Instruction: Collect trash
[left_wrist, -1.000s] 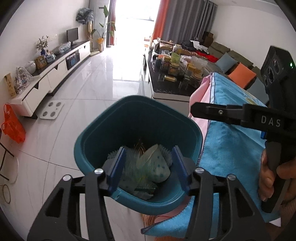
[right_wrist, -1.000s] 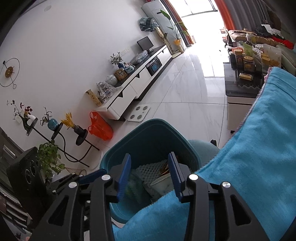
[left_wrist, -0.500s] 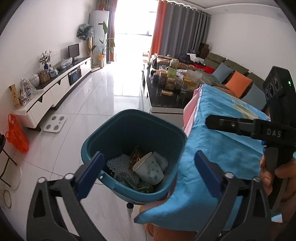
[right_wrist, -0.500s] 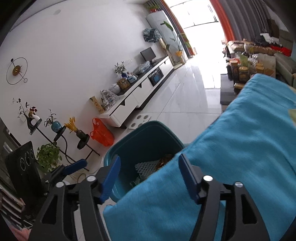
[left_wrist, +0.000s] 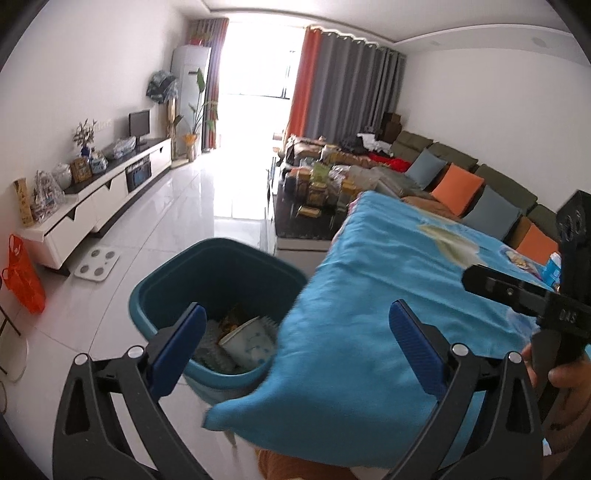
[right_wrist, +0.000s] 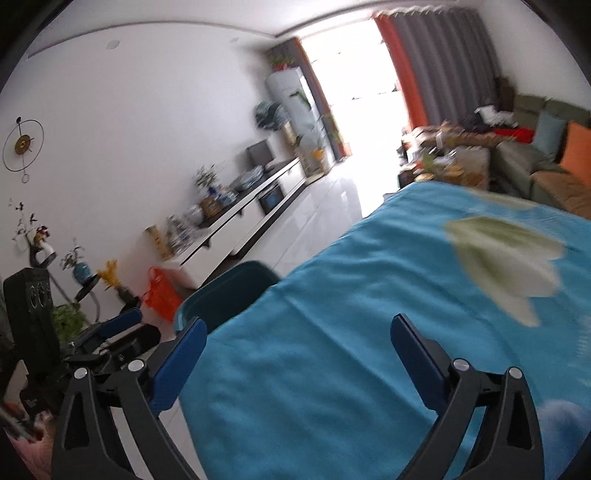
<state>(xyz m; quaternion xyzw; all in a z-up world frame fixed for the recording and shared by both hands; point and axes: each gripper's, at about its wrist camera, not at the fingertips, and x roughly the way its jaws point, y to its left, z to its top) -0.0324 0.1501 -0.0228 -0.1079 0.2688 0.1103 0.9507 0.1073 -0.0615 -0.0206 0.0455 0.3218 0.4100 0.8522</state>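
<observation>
Left wrist view: the left gripper (left_wrist: 295, 328) stands wide with nothing between its pads, and the teal bin (left_wrist: 218, 266) sits at lower centre, just beside the blue cloth (left_wrist: 369, 314). A paper cup (left_wrist: 247, 343) and wrappers lie inside it. The right gripper (right_wrist: 295, 343), in its own view, is opening over the cloth, empty. More trash seems to remain: pale scraps (right_wrist: 506, 254) at right, and a small carton (left_wrist: 552, 269) at the left view's right edge. Risk, as I judge it: a pad could snag the loose cloth and drag its overhanging corner, scattering those scraps. Only "DAS", upside down on the other tool, is readable.
</observation>
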